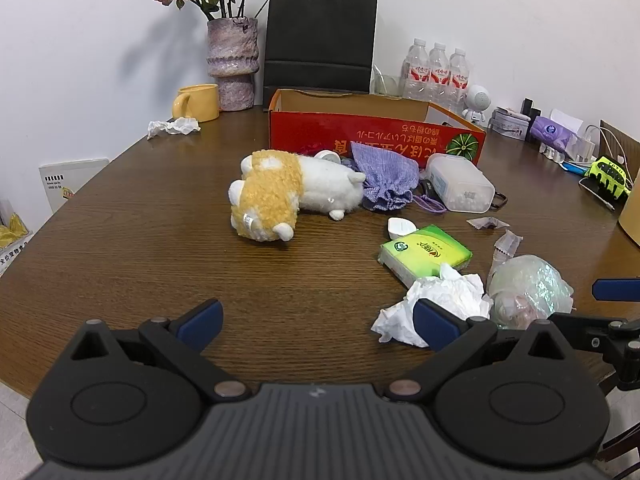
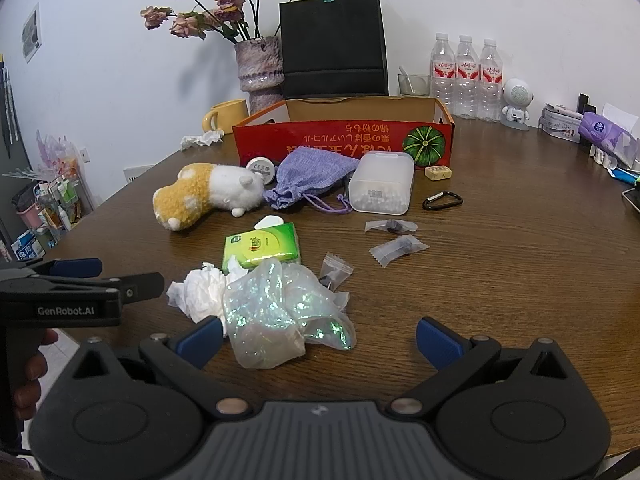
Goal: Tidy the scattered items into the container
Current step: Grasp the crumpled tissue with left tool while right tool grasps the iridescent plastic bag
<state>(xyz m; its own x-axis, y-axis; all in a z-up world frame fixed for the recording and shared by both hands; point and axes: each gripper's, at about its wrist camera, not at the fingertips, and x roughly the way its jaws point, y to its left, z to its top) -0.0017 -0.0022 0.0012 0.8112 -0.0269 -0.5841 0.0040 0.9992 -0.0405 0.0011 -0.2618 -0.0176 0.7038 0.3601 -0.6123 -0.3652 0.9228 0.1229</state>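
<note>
An open red cardboard box (image 1: 376, 136) (image 2: 344, 140) stands at the back of the brown table. In front of it lie a yellow and white plush toy (image 1: 280, 194) (image 2: 208, 192), a purple drawstring pouch (image 1: 384, 178) (image 2: 312, 178), a clear plastic case (image 1: 460, 182) (image 2: 382, 182), a green tissue pack (image 1: 424, 254) (image 2: 262, 246), a crumpled tissue (image 1: 436, 304) (image 2: 200, 292) and a shiny plastic bag (image 1: 528, 290) (image 2: 280, 316). My left gripper (image 1: 318, 326) is open and empty, near the crumpled tissue. My right gripper (image 2: 320, 340) is open and empty, with the plastic bag between its fingers.
A vase of dried roses (image 1: 232, 64), a black paper bag (image 1: 320, 36), a yellow mug (image 1: 198, 102) and three water bottles (image 2: 466, 76) line the back. A black carabiner (image 2: 442, 201), small clear sachets (image 2: 396, 248) and another crumpled tissue (image 1: 174, 126) lie on the table.
</note>
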